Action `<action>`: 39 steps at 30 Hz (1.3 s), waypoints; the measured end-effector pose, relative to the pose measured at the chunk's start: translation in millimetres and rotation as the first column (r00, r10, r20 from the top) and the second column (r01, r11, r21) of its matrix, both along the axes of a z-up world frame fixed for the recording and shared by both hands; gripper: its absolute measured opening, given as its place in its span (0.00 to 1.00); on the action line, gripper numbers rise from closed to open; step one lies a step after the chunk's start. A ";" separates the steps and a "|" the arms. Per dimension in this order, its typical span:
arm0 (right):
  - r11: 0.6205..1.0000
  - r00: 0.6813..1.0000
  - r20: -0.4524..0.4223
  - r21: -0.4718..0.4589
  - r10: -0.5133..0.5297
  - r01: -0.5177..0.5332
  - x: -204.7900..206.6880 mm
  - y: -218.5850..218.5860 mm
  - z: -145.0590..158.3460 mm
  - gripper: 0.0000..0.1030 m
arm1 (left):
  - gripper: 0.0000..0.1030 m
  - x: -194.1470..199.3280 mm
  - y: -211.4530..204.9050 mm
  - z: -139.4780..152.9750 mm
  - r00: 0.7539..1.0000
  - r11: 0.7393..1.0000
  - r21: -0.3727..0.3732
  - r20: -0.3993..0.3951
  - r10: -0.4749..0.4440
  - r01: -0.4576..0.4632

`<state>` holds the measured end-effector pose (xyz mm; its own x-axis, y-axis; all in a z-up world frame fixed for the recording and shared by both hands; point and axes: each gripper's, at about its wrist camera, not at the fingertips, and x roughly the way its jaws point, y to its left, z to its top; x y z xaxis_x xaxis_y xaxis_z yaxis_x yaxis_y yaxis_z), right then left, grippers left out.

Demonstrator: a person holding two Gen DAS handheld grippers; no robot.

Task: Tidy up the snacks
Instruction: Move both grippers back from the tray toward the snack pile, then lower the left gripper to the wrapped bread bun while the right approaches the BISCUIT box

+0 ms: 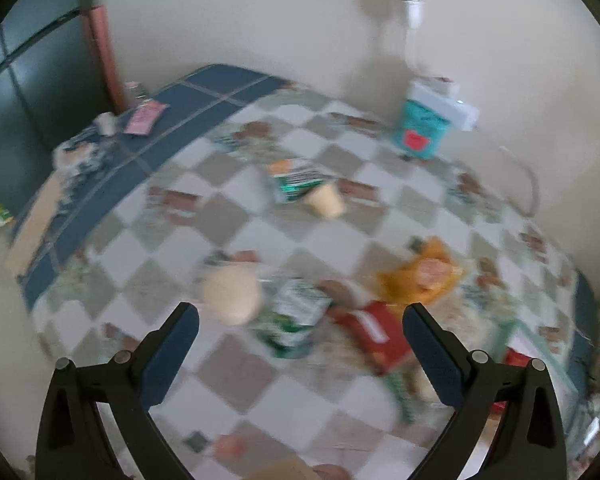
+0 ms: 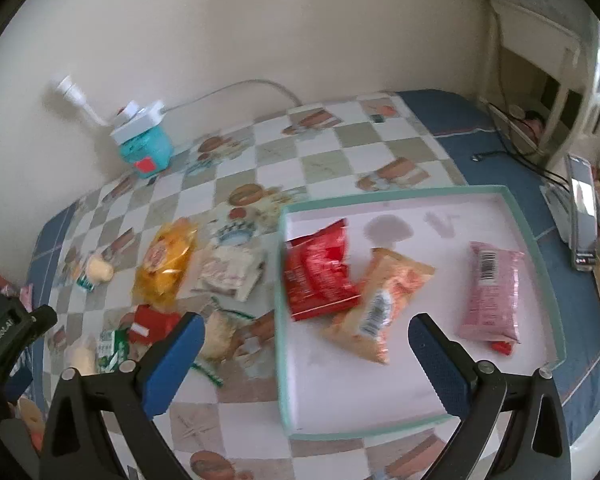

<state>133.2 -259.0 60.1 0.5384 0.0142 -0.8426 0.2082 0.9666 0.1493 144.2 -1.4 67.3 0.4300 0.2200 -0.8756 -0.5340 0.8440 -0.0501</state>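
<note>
Both grippers, left (image 1: 300, 320) and right (image 2: 306, 334), hold fingers apart, empty; the yellow packet (image 2: 166, 266) looks light, crinkly — pinch its sealed edge.

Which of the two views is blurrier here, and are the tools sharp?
Left wrist view: strong motion blur over the tablecloth and snacks, while the left tool is crisp. Right wrist view: milder blur; the tray and red packet are readable, and the right tool is sharp.

Blurred throughout. Tongs (image 1: 300, 322) spread wide, empty, above checkered worktop (image 1: 228, 216). Between them green-white packet (image 1: 296, 316) beside red packet (image 1: 370, 330); orange bag (image 1: 422, 274) just beyond.
</note>
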 end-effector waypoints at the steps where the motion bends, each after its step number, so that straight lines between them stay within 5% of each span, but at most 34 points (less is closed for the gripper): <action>1: 1.000 1.000 -0.001 -0.003 0.010 -0.010 0.2 5.7 -0.5 1.00 | 0.99 -1.7 7.5 -2.8 1.000 1.000 0.005 -0.021 0.018 -0.018; 12: 0.991 0.990 -0.058 -0.015 0.129 -0.130 3.2 76.4 -20.8 1.00 | 0.99 -22.1 69.6 -13.5 0.987 0.987 -0.030 -0.035 0.159 -0.160; 25: 0.987 0.981 -0.107 0.022 0.163 -0.161 12.8 97.0 -45.0 1.00 | 0.99 -44.0 124.8 -22.3 0.955 0.952 -0.079 -0.030 0.296 -0.297; 39: 0.980 0.967 -0.158 0.008 0.200 -0.201 24.3 117.8 -67.0 1.00 | 0.99 -18.9 129.5 -68.3 0.982 0.962 -0.210 -0.102 0.157 -0.176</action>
